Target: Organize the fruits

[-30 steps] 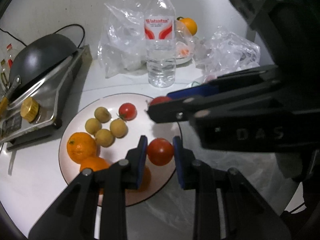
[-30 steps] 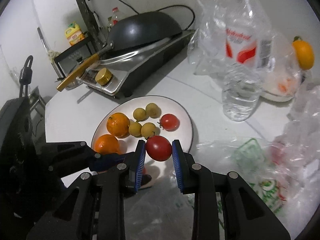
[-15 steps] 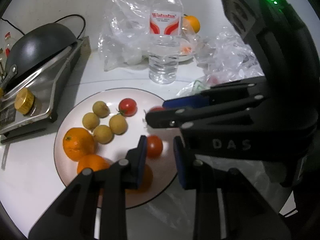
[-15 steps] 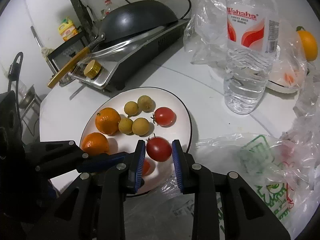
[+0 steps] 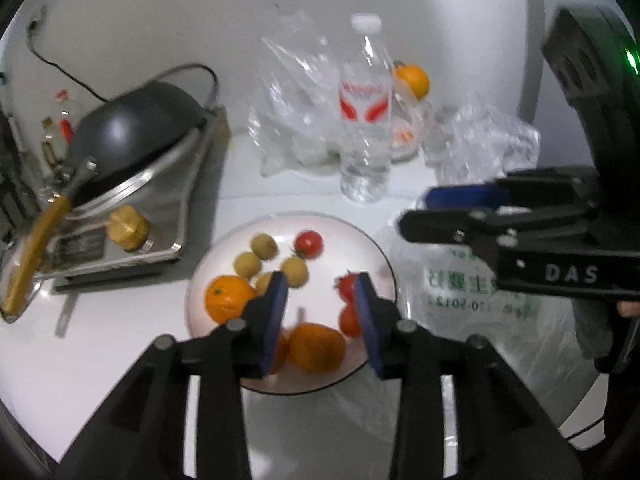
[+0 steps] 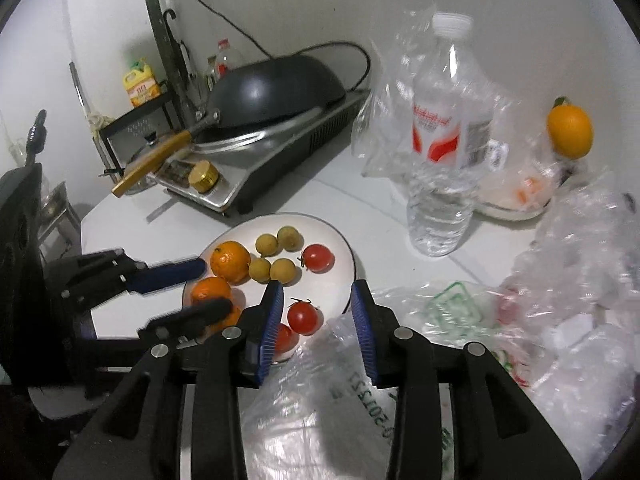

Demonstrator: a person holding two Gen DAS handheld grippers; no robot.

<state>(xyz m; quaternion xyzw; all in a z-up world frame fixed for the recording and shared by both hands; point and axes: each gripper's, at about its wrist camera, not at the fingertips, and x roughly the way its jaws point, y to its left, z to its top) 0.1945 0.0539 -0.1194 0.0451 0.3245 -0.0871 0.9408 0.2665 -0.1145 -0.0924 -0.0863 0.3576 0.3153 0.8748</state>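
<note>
Both tomatoes [image 6: 304,317] now lie on the plate [image 6: 344,252], released. The left gripper [image 5: 322,312] and right gripper [image 6: 316,320] have just been opening and hang empty above them.

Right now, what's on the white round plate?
On the white round plate: three red tomatoes, four small yellow-brown round fruits and at least two oranges. The left claw covers the plate's near-left edge, so more fruit may be hidden there.
</note>
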